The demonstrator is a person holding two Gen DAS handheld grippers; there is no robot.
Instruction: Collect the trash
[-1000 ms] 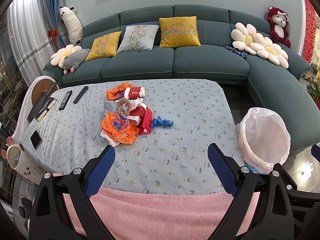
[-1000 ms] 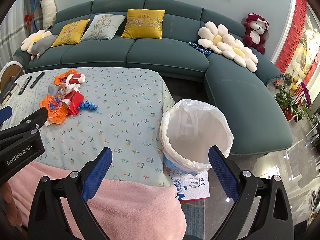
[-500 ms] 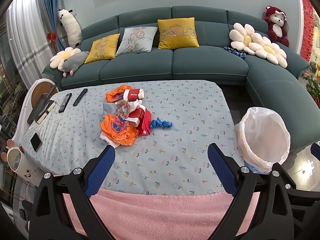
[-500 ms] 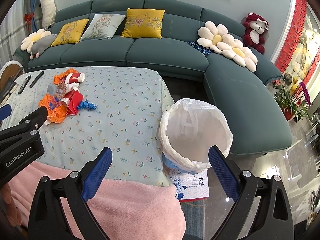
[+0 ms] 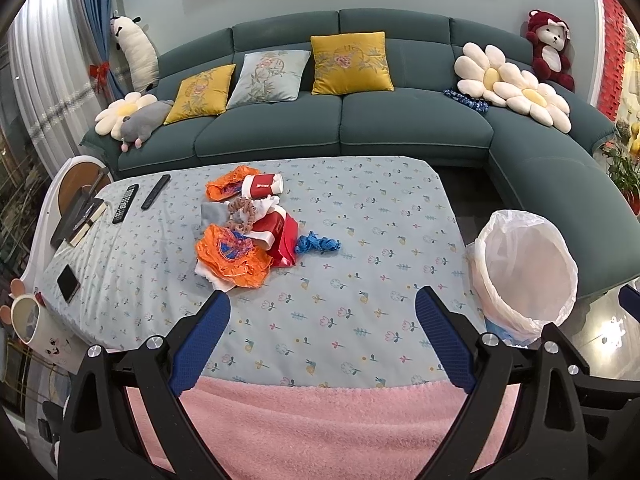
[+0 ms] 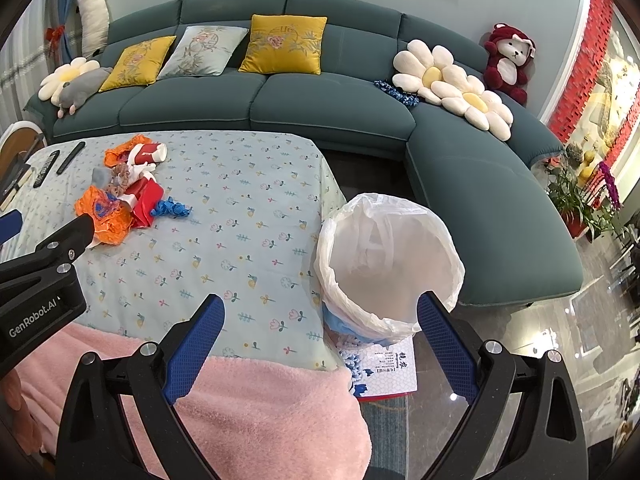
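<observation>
A pile of trash lies on the flowered tablecloth (image 5: 360, 240): orange wrappers (image 5: 230, 254), a red and white paper cup (image 5: 262, 186), a red packet (image 5: 282, 234) and a crumpled blue glove (image 5: 318, 243). The pile also shows in the right wrist view (image 6: 128, 188). A bin lined with a white bag (image 5: 524, 268) (image 6: 390, 264) stands on the floor off the table's right edge. My left gripper (image 5: 322, 318) is open and empty, over the table's near part, short of the pile. My right gripper (image 6: 320, 320) is open and empty, near the bin.
Two remotes (image 5: 140, 196), a phone (image 5: 68, 282) and books (image 5: 78, 220) lie at the table's left. A pink blanket (image 5: 320, 420) covers the near edge. A teal sofa (image 5: 340, 128) with cushions stands behind. A white mug (image 5: 32, 326) is at the far left.
Both views have tilted up slightly, so the table and sofa sit a little lower in frame. Both grippers stay open and nothing on the table has moved.
</observation>
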